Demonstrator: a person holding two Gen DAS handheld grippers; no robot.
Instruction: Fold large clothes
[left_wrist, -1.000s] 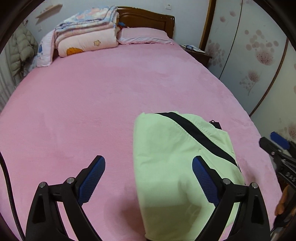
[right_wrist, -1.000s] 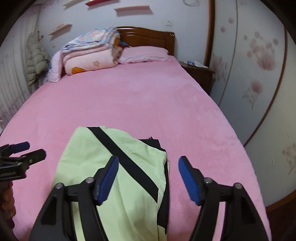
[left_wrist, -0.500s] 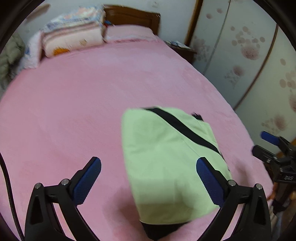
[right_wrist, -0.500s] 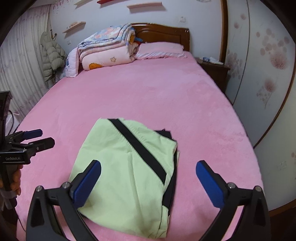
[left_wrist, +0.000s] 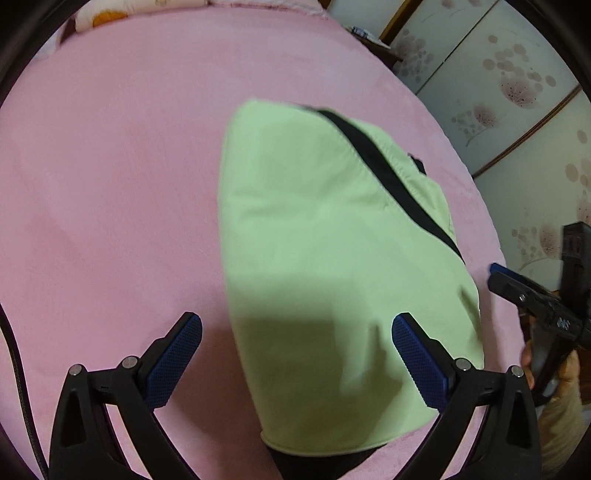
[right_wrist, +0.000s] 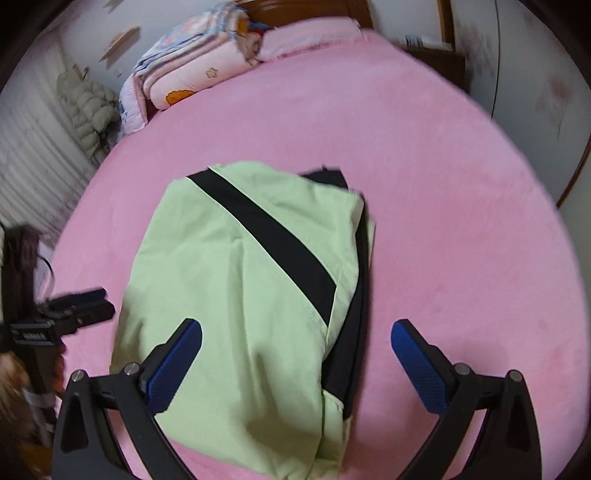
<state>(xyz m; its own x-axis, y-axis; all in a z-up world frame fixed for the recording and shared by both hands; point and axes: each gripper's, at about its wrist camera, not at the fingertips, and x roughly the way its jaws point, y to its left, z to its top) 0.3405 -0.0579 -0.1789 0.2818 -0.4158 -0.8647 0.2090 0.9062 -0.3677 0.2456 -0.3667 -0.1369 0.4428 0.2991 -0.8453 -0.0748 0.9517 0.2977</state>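
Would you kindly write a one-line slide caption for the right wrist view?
Open right gripper poised above a folded green garment on the pink bed.

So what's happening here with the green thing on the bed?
A person is folding clothes with a hand-held gripper in each hand. A light green garment with a black stripe lies folded into a compact bundle on the pink bed. The left hand-held gripper and the right hand-held gripper are both open above it, holding nothing. Folded quilts sit at the head of the bed.
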